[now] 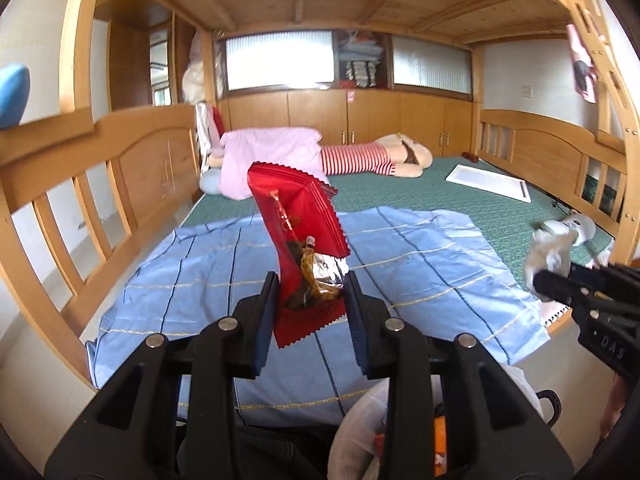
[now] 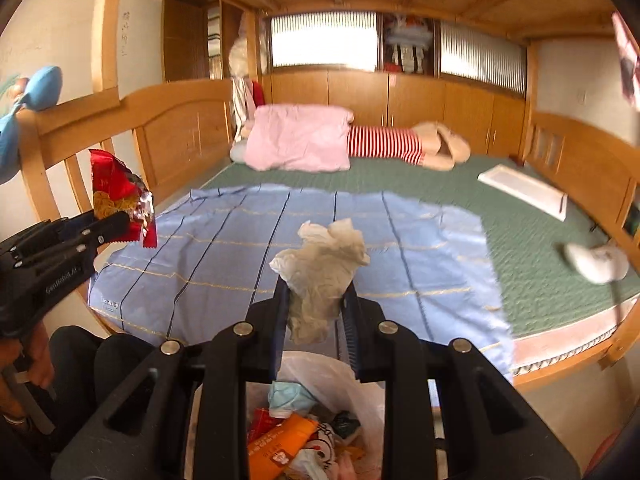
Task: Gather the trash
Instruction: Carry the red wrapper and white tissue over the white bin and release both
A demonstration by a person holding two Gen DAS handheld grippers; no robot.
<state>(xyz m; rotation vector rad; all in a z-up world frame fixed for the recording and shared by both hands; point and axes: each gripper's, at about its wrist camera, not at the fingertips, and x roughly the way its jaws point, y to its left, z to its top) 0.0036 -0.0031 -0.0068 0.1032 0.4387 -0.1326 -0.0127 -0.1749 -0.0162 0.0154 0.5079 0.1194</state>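
My left gripper (image 1: 311,285) is shut on a torn red snack wrapper (image 1: 296,216) that stands up between its pads, silver lining showing. At the left of the right wrist view, the same wrapper (image 2: 114,188) sticks up from the left gripper (image 2: 126,220). My right gripper (image 2: 316,289) is shut on a crumpled white tissue (image 2: 324,264). The left wrist view shows that tissue (image 1: 549,254) at the right gripper's (image 1: 542,282) tip. Both grippers hang above the bed's near edge. A white trash bag (image 2: 362,390) with several wrappers in it lies open below the right gripper.
A blue striped sheet (image 2: 320,216) covers the near part of a green mattress (image 2: 540,248). Further back lie a pink blanket (image 2: 300,136), a striped plush toy (image 2: 400,146) and a flat white box (image 2: 524,190). A white object (image 2: 596,264) lies at the right. Wooden rails (image 1: 120,184) frame the bed.
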